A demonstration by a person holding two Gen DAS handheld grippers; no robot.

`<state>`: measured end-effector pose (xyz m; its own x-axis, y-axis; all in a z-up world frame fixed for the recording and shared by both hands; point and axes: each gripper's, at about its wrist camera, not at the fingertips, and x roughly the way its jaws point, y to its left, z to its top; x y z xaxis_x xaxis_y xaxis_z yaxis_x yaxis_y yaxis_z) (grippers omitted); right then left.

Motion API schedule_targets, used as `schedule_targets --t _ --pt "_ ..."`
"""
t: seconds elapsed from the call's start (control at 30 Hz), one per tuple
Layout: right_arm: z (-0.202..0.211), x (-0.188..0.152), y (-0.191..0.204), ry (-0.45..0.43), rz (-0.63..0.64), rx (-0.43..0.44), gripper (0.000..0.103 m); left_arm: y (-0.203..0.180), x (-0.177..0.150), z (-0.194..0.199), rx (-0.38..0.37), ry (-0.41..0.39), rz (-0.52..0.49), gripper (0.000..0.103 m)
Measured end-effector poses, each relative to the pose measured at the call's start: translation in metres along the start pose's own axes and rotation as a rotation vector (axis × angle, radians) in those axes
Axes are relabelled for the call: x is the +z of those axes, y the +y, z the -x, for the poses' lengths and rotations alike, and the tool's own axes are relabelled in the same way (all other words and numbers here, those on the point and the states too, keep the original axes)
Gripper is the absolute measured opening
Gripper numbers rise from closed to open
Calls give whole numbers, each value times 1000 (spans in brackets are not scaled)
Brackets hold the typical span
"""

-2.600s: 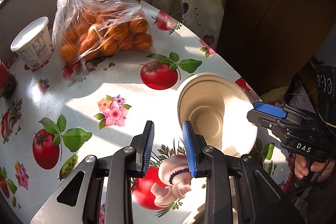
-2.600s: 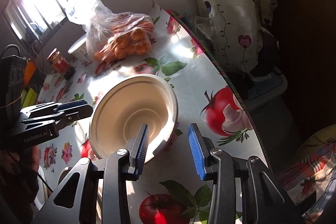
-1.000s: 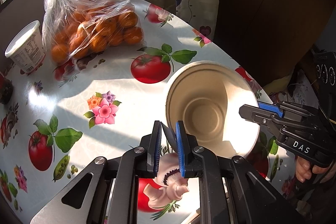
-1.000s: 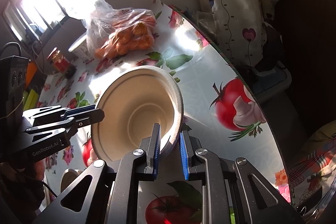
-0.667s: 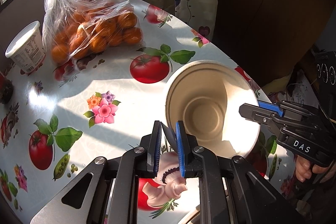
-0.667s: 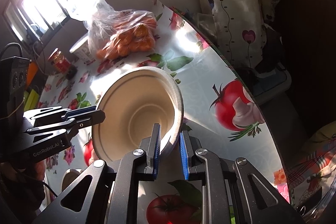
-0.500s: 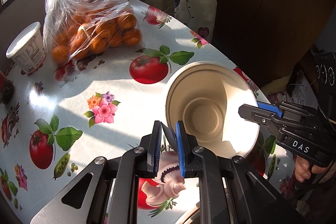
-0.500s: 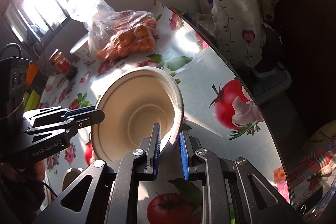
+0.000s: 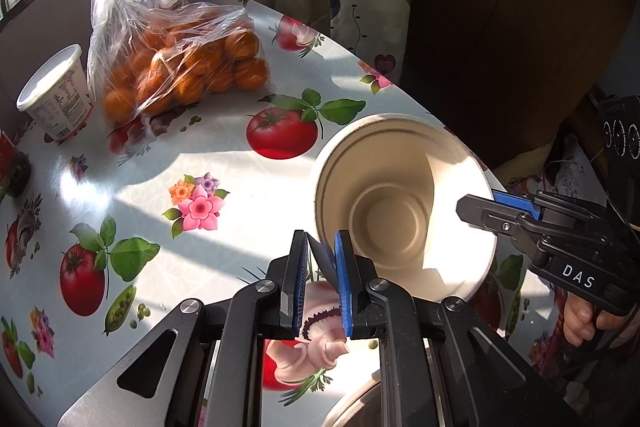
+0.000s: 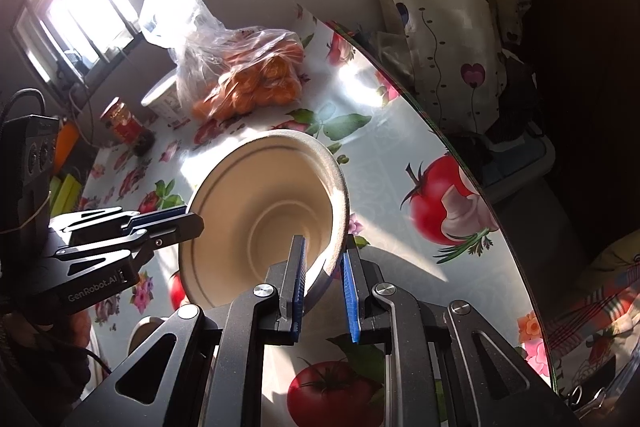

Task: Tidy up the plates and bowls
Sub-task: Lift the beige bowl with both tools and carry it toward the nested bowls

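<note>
Sunlit table under you: both your left gripper and right gripper pinch opposite rims of the bowl, sharing its weight for carrying.

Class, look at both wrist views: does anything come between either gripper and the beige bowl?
Nothing visible does. The left gripper and the right gripper each already pinch the bowl rim on opposite sides.

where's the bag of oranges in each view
Left wrist: bag of oranges is upper left, beside the white tub.
Right wrist: bag of oranges is upper centre-left, beyond the bowl.
Shared landmark: the beige bowl, lower right of the bag in both.
</note>
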<state>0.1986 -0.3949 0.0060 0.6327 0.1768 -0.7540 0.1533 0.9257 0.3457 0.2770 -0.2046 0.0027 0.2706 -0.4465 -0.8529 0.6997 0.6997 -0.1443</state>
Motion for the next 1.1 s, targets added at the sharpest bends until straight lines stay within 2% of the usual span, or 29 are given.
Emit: schedule_targets --t 1.1 --pt "43 -9 28 -52 40 25 17 -5 -18 44 -3 -61 9 14"
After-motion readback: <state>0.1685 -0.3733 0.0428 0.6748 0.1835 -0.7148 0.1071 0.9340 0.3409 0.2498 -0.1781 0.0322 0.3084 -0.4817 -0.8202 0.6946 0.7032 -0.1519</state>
